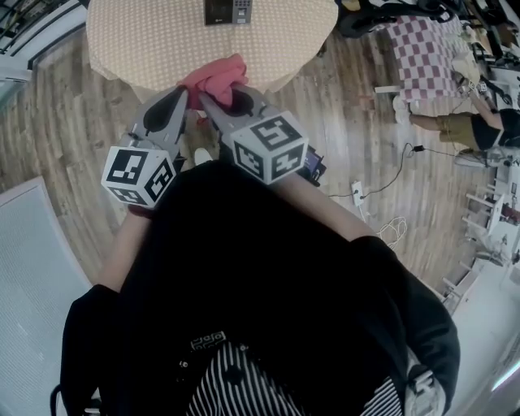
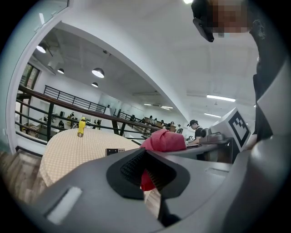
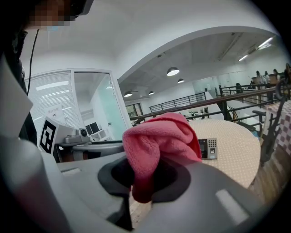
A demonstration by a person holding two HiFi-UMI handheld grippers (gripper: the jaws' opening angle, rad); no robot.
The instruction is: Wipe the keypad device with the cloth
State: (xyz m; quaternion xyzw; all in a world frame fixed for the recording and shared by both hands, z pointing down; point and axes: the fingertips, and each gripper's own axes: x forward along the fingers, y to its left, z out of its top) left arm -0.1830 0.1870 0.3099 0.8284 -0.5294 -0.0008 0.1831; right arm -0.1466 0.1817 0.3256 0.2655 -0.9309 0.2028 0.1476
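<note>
The keypad device (image 1: 227, 11) lies far across the round table (image 1: 146, 41), well apart from the pink cloth (image 1: 215, 77). The right gripper (image 3: 144, 179) pinches the cloth's bunch; the left gripper (image 2: 146, 176) nips a corner. Pulling the two apart could tug it free.

Round table (image 1: 146, 41), yellow object (image 2: 81, 126) (upright on it), wood floor (image 1: 49, 122)

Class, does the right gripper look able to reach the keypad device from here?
Probably yes: only bare table lies between the cloth in the right gripper and the keypad device, though it sits far across.
</note>
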